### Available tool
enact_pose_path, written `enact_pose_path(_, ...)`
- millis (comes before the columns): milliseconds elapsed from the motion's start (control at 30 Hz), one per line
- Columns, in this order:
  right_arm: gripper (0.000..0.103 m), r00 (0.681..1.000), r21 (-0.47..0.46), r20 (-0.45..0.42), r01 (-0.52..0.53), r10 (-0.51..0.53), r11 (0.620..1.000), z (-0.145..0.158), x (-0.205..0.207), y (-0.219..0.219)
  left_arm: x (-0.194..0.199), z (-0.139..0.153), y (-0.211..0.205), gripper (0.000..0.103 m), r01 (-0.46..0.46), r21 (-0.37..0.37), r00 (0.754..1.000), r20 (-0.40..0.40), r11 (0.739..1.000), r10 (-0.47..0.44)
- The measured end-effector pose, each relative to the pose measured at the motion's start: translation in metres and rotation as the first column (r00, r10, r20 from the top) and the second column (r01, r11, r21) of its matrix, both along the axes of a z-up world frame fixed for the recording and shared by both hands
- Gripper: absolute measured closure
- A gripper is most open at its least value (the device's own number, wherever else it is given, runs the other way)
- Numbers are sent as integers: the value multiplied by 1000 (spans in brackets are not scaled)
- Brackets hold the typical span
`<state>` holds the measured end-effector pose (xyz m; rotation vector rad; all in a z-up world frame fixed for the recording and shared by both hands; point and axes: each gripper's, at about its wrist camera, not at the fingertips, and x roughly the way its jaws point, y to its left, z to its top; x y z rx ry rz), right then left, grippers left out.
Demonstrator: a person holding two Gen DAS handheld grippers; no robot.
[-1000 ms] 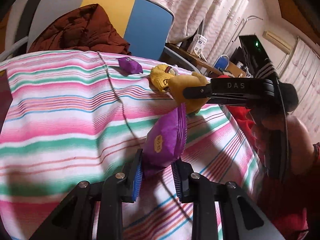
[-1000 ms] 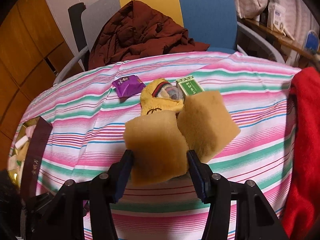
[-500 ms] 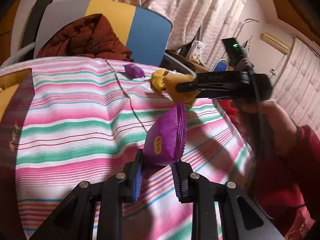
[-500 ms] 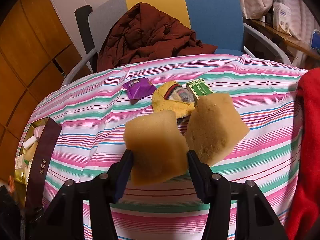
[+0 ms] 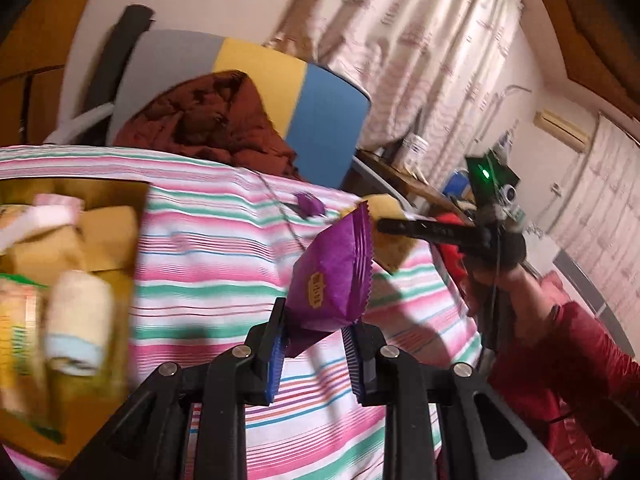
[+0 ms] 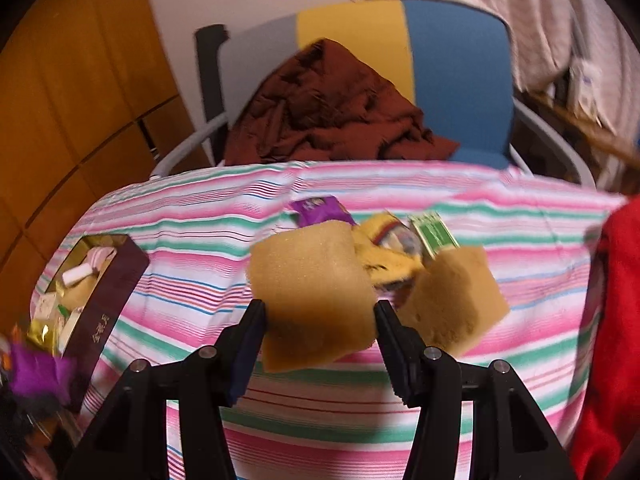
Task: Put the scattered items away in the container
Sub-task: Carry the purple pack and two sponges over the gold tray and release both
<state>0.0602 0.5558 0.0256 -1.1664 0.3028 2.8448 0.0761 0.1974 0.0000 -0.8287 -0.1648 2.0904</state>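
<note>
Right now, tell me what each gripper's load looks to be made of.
Purple packet in the left gripper: thin plastic or foil film, judging by its crimped, serrated edge. Tan block in the right gripper: likely foam sponge, with a matte, porous surface.

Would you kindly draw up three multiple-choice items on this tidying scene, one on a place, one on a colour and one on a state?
1. Where is the container in the right wrist view?
A. At the left on the striped cloth
B. On the chair
C. On the red fabric at the right

2. What colour is the packet in the left claw?
A. Green
B. Purple
C. Red

3. How does the right claw stand?
A. Open with nothing in it
B. Shut on a green box
C. Shut on a tan sponge

Answers:
1 A: the dark box with items inside sits at the cloth's left edge.
2 B: the crimped wrapper between the pads is purple.
3 C: the tan sponge is lifted and pressed between both fingers.
</note>
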Motion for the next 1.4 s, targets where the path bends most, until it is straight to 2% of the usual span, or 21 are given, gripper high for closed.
enact_pose_path(300,47,989,57,-51,-134,137,989,12,-3,-38,-20,3,-69,78,-142,-14,990,18,990,142)
enact_pose_path(433,47,985,13,-59,-160,161,987,18,-6,-56,-30,2,-97,77,-191,-26,981,24,981,192)
enact_pose_path(567,47,975,-41,-83,-210,206,977,28,-4,-88,-44,0,-130,77,-247,-35,966,69,968,249)
enact_pose_path(667,47,957,-75,-114,-275,265,959,38,-2,-121,-52,-3,-154,77,-279,-57,954,96,959,283)
enact_pose_path(833,47,910,-94,-136,-406,392,909,52,-3,-189,-58,-16,-176,77,-302,-114,938,143,946,317)
enact_pose_path(1033,47,866,-148,-93,-499,491,854,48,-8,-258,-69,-34,-191,77,-300,-182,913,230,936,337)
enact_pose_path(1233,47,846,-171,-38,-530,532,830,29,-14,-294,-88,-39,-207,77,-325,-236,892,245,916,379)
enact_pose_path(1333,47,844,-188,-14,-529,536,828,21,-19,-305,-102,-38,-210,77,-348,-265,890,208,899,405)
enact_pose_path(1400,47,840,-190,-1,-534,543,824,18,-23,-313,-110,-38,-217,77,-361,-258,883,215,896,418)
